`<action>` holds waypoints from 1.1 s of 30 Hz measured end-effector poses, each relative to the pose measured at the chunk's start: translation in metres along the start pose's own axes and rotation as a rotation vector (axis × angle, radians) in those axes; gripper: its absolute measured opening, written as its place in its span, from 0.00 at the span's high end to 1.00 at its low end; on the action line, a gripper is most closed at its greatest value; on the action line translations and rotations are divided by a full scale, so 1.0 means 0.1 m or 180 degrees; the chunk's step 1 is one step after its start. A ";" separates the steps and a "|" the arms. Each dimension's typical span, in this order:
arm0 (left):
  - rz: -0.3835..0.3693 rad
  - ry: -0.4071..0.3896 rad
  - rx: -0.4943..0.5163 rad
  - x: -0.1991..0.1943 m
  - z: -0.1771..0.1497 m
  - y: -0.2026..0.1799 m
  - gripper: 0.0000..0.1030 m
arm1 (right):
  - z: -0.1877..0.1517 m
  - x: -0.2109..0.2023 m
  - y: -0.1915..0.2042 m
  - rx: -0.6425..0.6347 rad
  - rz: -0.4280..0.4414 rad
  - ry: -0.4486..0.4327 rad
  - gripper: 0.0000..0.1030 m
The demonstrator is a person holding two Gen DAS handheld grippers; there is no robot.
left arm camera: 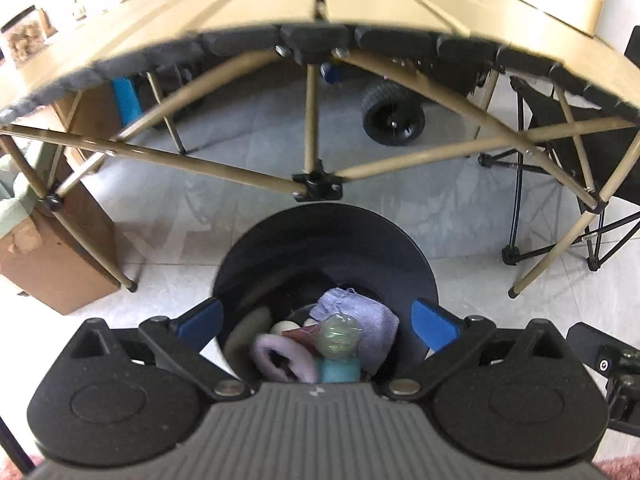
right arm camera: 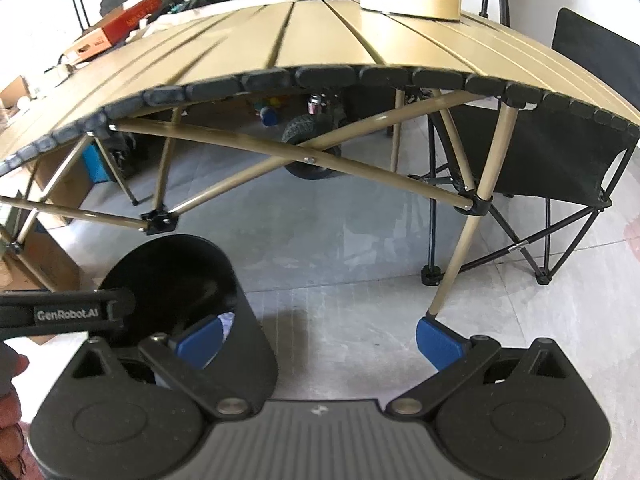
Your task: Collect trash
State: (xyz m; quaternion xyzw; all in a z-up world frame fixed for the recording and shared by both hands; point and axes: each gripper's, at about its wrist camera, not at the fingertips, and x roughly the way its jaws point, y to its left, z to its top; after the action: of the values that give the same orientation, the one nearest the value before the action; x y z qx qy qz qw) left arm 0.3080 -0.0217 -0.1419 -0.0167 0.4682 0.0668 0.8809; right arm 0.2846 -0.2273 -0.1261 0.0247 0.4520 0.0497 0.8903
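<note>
A black round bin (left arm camera: 320, 248) stands on the floor right under my left gripper (left arm camera: 318, 326). That gripper is open, its blue pads (left arm camera: 200, 324) wide apart over the bin's mouth with nothing between them. Inside the bin lie a lavender cloth (left arm camera: 372, 320), a crumpled clear plastic ball (left arm camera: 340, 336), a pink ring-shaped piece (left arm camera: 280, 354) and a teal item (left arm camera: 340, 372). In the right wrist view the bin (right arm camera: 172, 272) is at the lower left. My right gripper (right arm camera: 319, 342) is open and empty above bare floor just right of the bin.
A tan slatted folding table (left arm camera: 260, 0) with crossed legs stands just beyond the bin. A cardboard box (left arm camera: 52, 264) sits on the floor at the left. A black folding chair (right arm camera: 560, 152) is on the right and a cart wheel (left arm camera: 392, 114) is under the table. A hand (right arm camera: 12, 380) shows at the lower left.
</note>
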 end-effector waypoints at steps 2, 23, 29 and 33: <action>-0.0010 -0.0120 -0.0028 -0.19 -0.03 0.09 0.00 | -0.03 -0.13 0.02 -0.0013 0.0056 -0.0058 0.00; -0.0143 -0.1099 0.0092 -2.12 -0.93 0.81 0.00 | -0.66 -1.87 0.51 -0.0282 0.0573 -0.0504 0.00; -0.0222 -0.1053 0.0141 -2.20 -1.08 0.81 0.00 | -0.75 -2.02 0.51 -0.0285 0.0506 -0.0521 0.00; -0.0227 -0.1061 0.0147 -2.20 -1.09 0.81 0.00 | -0.76 -2.07 0.50 -0.0276 0.0489 -0.0555 0.00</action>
State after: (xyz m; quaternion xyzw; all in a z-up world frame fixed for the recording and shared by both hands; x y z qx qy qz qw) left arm 0.0857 0.0262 -0.0187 -0.0018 0.3161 0.0267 0.9483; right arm 0.0983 -0.2003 -0.0003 0.0250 0.3671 0.1350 0.9200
